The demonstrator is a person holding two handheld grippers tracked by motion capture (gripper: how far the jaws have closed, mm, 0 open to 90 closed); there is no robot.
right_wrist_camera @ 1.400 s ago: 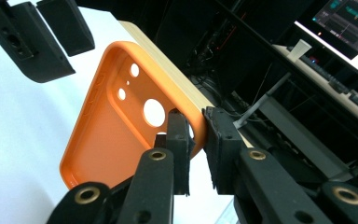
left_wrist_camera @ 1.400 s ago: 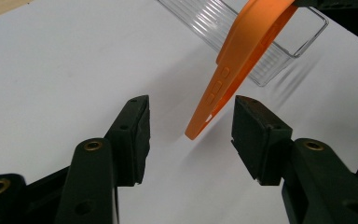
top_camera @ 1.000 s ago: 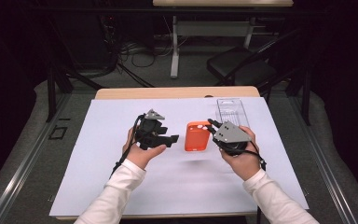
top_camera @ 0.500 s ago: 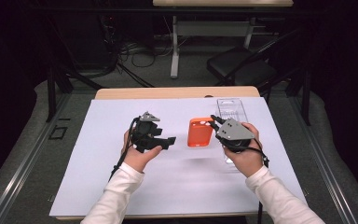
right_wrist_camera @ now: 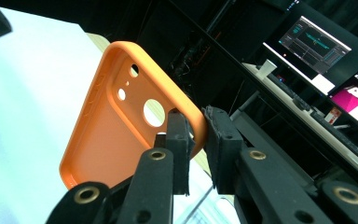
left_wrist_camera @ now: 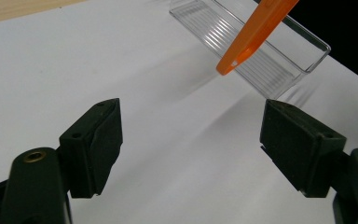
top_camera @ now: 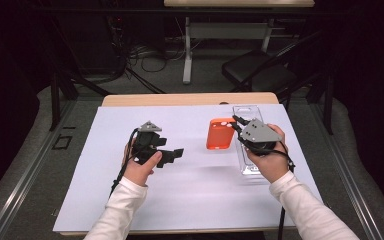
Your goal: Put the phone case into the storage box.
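**Left lets go, right keeps the phone case**

High view: my right gripper [top_camera: 239,125] lifts the orange phone case [top_camera: 219,134] near the tabletop's far right corner, beside the clear tray [top_camera: 249,167]. Left gripper view: my left gripper [left_wrist_camera: 191,140] has just spread, empty. Right gripper view: jaws pinch the case's rim, so the handover looks complete.

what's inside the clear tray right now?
Nothing shows in the clear tray: the left gripper view gives only its ribbed bottom. In the high view the right hand covers its near end. The orange case hangs beside it, pinched by the right tool.
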